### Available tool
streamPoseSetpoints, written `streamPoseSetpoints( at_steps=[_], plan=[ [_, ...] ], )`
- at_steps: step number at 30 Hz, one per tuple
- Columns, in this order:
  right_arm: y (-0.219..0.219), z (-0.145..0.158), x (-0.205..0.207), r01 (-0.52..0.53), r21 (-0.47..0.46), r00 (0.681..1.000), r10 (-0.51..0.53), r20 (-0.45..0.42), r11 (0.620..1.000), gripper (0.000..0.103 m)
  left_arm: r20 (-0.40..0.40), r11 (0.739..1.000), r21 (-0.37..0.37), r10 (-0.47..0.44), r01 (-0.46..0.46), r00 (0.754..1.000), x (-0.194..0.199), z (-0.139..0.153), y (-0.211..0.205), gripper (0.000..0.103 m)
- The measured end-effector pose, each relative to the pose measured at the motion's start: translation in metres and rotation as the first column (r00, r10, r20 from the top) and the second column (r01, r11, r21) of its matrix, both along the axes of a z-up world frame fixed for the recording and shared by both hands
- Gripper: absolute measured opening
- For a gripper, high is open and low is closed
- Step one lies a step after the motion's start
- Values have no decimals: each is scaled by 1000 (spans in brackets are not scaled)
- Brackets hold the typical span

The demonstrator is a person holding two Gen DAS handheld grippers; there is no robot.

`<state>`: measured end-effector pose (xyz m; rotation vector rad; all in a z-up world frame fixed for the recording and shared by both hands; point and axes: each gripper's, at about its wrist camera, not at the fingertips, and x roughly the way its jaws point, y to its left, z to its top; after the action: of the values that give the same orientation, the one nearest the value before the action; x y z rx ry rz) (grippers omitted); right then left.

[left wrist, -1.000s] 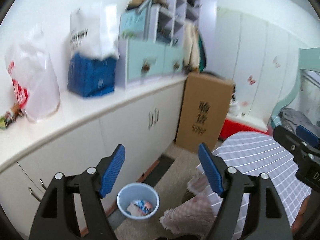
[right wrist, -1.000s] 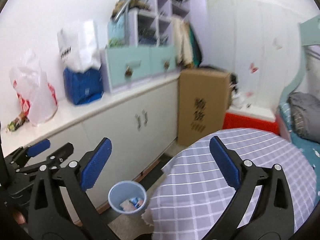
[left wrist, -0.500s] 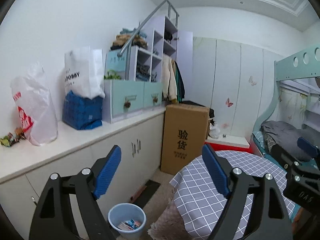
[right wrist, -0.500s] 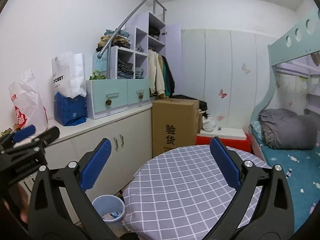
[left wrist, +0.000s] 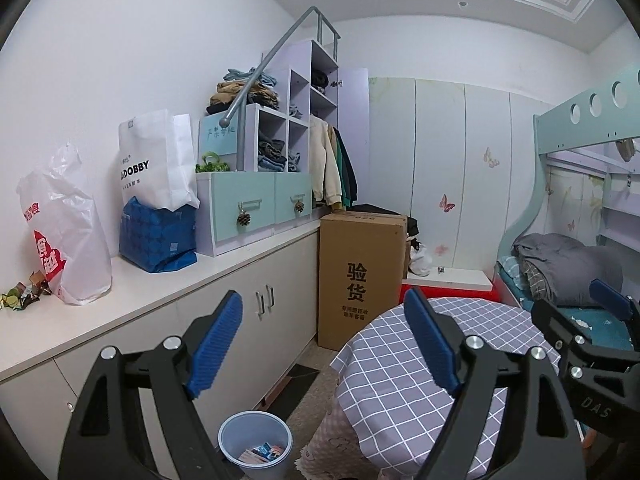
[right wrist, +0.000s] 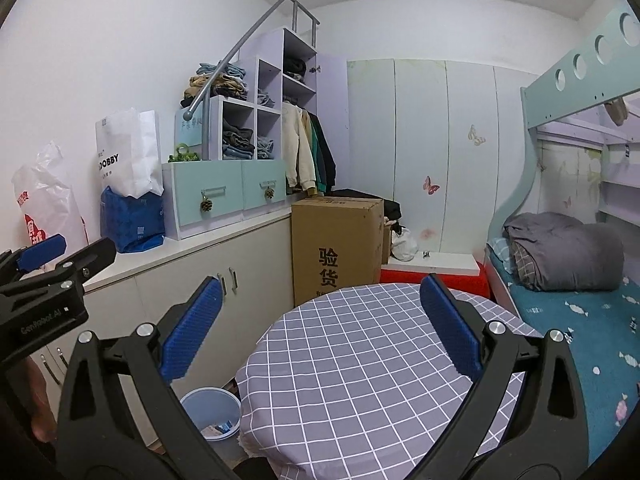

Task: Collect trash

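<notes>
A pale blue trash bin (left wrist: pixel 256 440) stands on the floor by the cabinet, with a few wrappers (left wrist: pixel 262 451) inside; the right wrist view shows the bin (right wrist: pixel 211 407) beside the table. My left gripper (left wrist: pixel 322 295) is open and empty, held level above the bin and the edge of the round checked table (left wrist: pixel 400 384). My right gripper (right wrist: pixel 322 280) is also open and empty, over the table (right wrist: pixel 360 364). Several crumpled wrappers (left wrist: pixel 20 300) lie at the far left of the white counter (left wrist: pixel 168 292).
A tall cardboard box (left wrist: pixel 360 280) stands past the cabinet. Plastic and paper bags (left wrist: pixel 68 236) and a drawer unit (left wrist: pixel 256 208) sit on the counter. A bunk bed (right wrist: pixel 568 264) with a grey blanket fills the right side. A person's hand (right wrist: pixel 40 412) shows at lower left.
Both grippers have tilted up and pulled back from the bin, which now sits lower in both views. More of the table shows. The left jaws stand slightly wider.
</notes>
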<state>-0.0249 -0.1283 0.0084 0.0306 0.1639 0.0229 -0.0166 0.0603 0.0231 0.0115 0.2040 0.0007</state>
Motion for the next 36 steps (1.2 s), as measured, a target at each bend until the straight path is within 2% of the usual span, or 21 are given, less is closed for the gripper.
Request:
streamPoseSetpoints(
  at_steps=[21, 36],
  plan=[
    [2, -7, 10, -1, 10, 999, 1, -32, 1000, 97, -29, 999, 29, 35, -34, 999, 10, -10, 0, 81],
    [2, -13, 11, -2, 20, 999, 3, -45, 1000, 97, -44, 1000, 20, 18, -17, 999, 12, -14, -2, 81]
  ],
)
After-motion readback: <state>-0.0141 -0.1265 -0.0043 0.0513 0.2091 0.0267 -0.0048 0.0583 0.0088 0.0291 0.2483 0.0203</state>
